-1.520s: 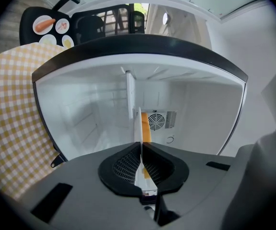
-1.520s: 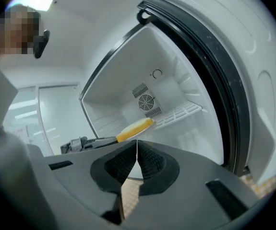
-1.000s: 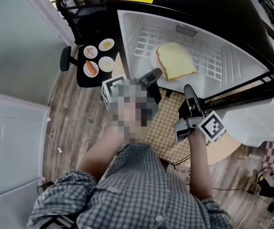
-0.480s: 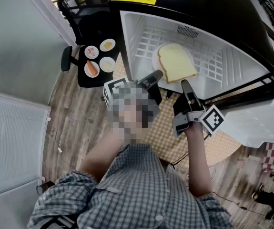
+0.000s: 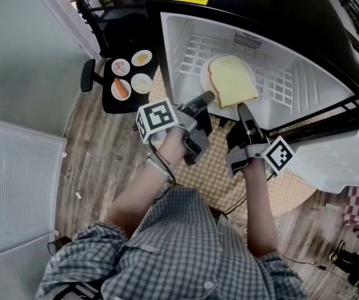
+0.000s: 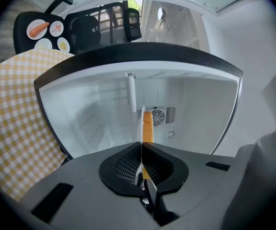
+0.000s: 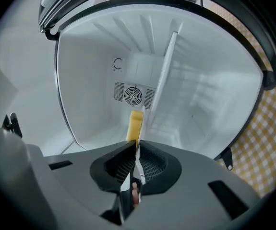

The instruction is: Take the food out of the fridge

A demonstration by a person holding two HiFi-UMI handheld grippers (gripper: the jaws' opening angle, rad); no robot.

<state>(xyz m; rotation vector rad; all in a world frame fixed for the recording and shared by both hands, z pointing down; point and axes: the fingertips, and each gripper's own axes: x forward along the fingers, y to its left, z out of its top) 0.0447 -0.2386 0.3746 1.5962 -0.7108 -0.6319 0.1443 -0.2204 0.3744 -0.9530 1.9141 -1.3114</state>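
Note:
A slice of bread (image 5: 232,80) lies on a white plate (image 5: 203,74) on the wire shelf (image 5: 279,80) of the open fridge. My left gripper (image 5: 208,95) reaches the plate's near left rim. In the left gripper view its jaws (image 6: 141,150) have just been closing, with the thin white rim between them and the bread (image 6: 148,126) beyond. My right gripper (image 5: 241,108) sits at the plate's near right rim. In the right gripper view it (image 7: 137,150) is shut on the rim too, the bread (image 7: 135,123) showing past it.
A black chair (image 5: 113,102) at the left carries three small dishes of food (image 5: 129,77). The fridge stands on a yellow checked cloth (image 5: 220,167). Its open door (image 5: 348,155) hangs at the right. White fridge walls (image 5: 173,55) close in both sides.
My right gripper has edged up towards the plate and rolled a little. The left gripper has stayed where it was. Bread and plate have not moved.

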